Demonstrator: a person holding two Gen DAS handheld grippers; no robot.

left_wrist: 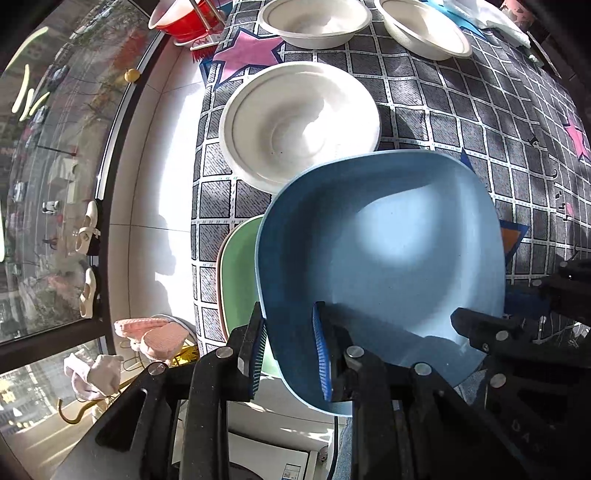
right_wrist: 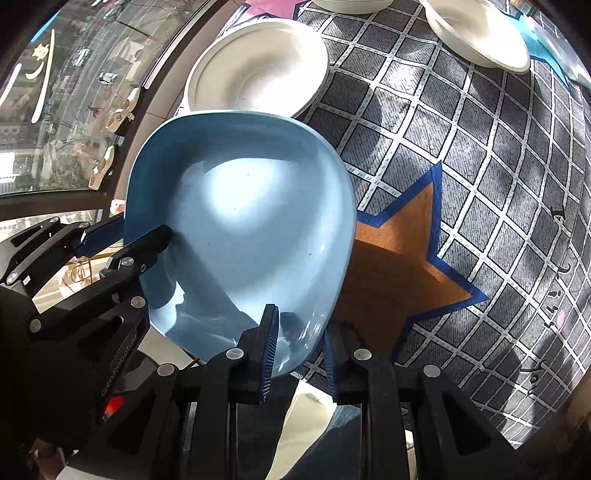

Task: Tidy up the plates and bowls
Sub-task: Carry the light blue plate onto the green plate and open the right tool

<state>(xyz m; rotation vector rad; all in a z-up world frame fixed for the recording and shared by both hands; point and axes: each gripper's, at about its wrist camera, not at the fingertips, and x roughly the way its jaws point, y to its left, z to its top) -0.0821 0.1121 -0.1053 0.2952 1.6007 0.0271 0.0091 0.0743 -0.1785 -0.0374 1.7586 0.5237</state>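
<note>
A blue squarish plate (left_wrist: 388,240) hangs tilted above the table, gripped on two sides. My left gripper (left_wrist: 290,350) is shut on its near-left rim, one finger under and one inside. My right gripper (right_wrist: 301,354) is shut on the plate's (right_wrist: 240,221) near-right rim. In the right wrist view the left gripper (right_wrist: 125,236) clamps the plate's far-left edge. Under the blue plate a green plate (left_wrist: 240,277) lies at the table's edge, with a pink rim showing beneath it. A white bowl (left_wrist: 299,125) sits just beyond.
Two more white bowls (left_wrist: 314,22) (left_wrist: 424,29) stand at the back of the checked, star-patterned tablecloth (left_wrist: 480,110). A red bowl (left_wrist: 177,18) sits in a wire rack at the far left. The table edge drops to white floor tiles (left_wrist: 155,184) by a window.
</note>
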